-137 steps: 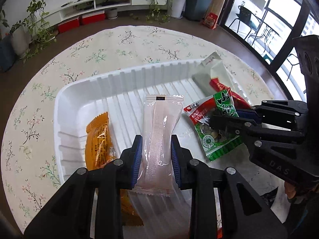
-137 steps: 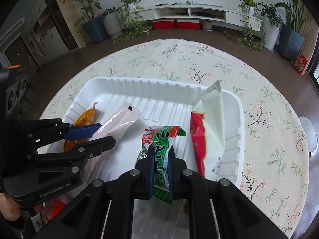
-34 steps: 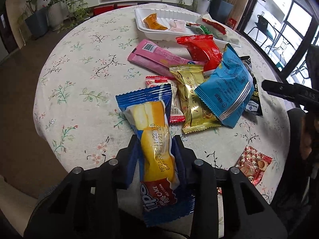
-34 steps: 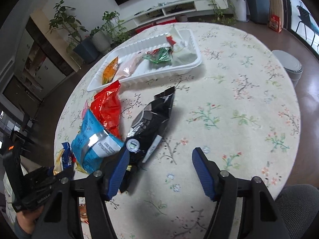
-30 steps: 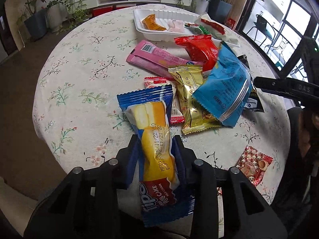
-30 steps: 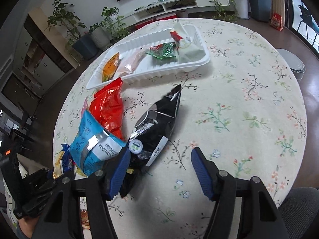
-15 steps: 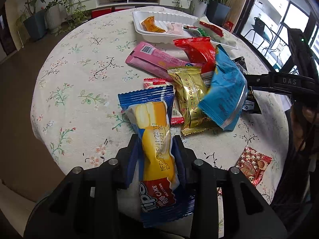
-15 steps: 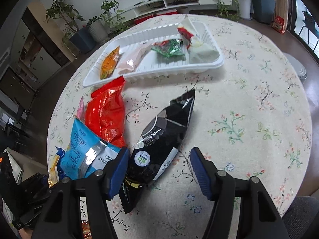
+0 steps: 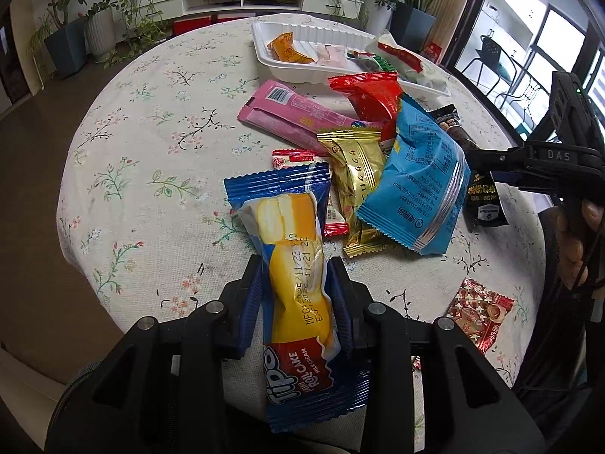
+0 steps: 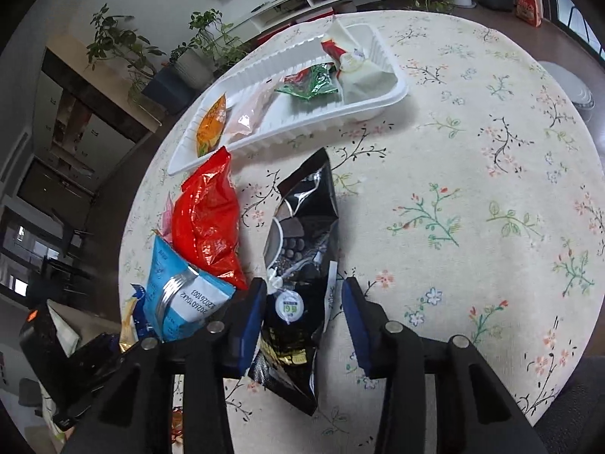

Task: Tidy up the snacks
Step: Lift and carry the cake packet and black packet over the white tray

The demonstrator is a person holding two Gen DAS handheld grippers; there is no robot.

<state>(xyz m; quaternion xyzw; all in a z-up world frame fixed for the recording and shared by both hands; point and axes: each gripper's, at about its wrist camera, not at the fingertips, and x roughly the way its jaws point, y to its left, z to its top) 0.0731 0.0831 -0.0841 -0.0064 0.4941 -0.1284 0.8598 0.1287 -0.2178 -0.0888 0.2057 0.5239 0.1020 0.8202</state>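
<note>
Left tool [image 9: 297, 295] is clenched on the blue roll cake pack [image 9: 293, 265], which I hold above the near edge of the worktop [image 9: 151, 121]. My right tool [image 10: 302, 308] has just been closing its jaws around the black snack bag [image 10: 302, 249]; the bag lies between them, but I see a gap on the right side, so it is not gripped. Beside it lie the red bag [image 10: 208, 219] and the light blue bag [image 10: 177, 295]. At the far side, the white tray [image 10: 393, 94] holds an orange pack [image 10: 211, 125], a green pack [image 10: 314, 83] and a white-red pack [image 10: 351, 64].
</note>
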